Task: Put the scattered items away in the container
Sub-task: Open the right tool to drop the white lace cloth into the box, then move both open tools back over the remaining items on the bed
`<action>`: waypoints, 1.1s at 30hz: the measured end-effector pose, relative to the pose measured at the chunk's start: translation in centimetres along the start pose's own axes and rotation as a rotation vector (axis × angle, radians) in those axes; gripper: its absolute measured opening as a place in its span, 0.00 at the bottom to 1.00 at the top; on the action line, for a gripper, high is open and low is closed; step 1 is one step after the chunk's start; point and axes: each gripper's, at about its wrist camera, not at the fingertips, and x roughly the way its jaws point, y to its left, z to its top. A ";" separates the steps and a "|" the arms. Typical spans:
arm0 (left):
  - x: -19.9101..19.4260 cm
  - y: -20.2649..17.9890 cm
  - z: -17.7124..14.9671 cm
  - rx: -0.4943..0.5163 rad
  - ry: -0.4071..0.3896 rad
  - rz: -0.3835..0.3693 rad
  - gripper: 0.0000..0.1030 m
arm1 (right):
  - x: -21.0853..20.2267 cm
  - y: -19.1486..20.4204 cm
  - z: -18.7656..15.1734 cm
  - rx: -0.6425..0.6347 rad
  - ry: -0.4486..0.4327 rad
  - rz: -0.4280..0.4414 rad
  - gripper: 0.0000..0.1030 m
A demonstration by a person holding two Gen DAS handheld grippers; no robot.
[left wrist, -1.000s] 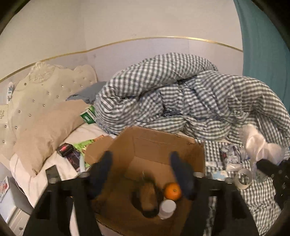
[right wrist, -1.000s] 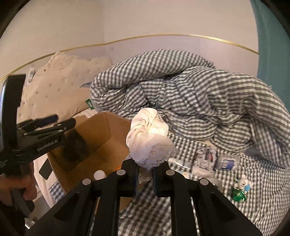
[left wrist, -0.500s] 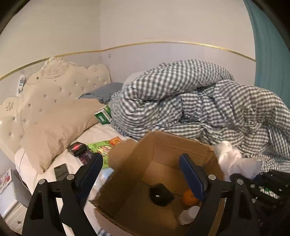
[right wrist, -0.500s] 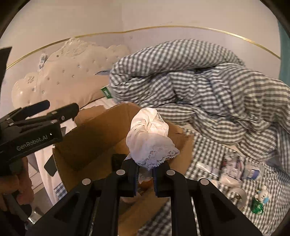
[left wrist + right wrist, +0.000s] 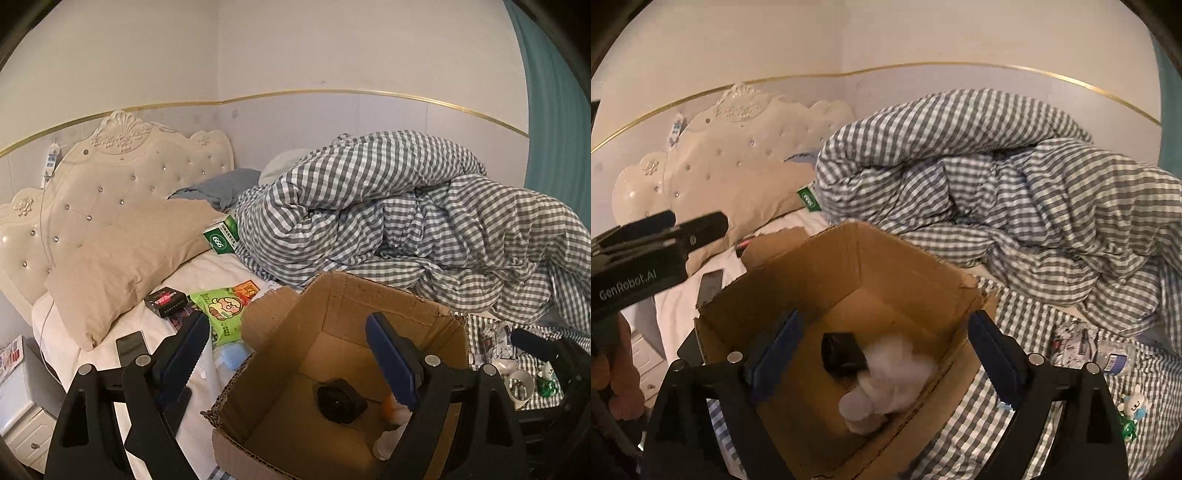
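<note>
Right tool (image 5: 882, 350) above cardboard box (image 5: 849, 266), jaws opening, nothing gripped; white cloth (image 5: 897, 373) lies inside box. Left tool (image 5: 291, 354) wide open, empty, over box.

cloth (image 5: 897, 360) in box (image 5: 905, 266), duvet (image 5: 1015, 184) behind

We're in a home bedroom. A bed (image 5: 221, 269) fills the view, w/ a cream tufted headboard (image 5: 122, 173), a beige pillow (image 5: 129, 254) and a rumpled gray-white checked duvet (image 5: 406, 214). A teal curtain (image 5: 554, 140) hangs at the right edge, and a white nightstand (image 5: 18, 432) sits beside the bed. Snack packets (image 5: 221, 310), a phone (image 5: 129, 345) etc. lie on the sheet.
</note>
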 end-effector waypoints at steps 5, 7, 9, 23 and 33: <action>-0.7 -1.2 0.2 0.013 -0.011 -0.022 0.87 | -1.8 -1.5 0.0 0.023 -0.037 -0.037 0.88; -0.9 -1.9 0.4 0.023 -0.015 -0.036 0.87 | -2.6 -2.4 0.0 0.038 -0.055 -0.055 0.88; -1.1 -3.0 0.4 0.034 -0.015 -0.055 0.87 | -3.5 -3.6 -0.2 0.057 -0.065 -0.077 0.88; -2.3 -13.2 -0.5 0.139 -0.010 -0.201 0.98 | -10.6 -13.6 -3.5 0.185 -0.088 -0.284 0.96; -3.1 -21.0 -1.5 0.186 0.003 -0.299 1.00 | -16.5 -21.5 -7.0 0.316 -0.107 -0.419 1.00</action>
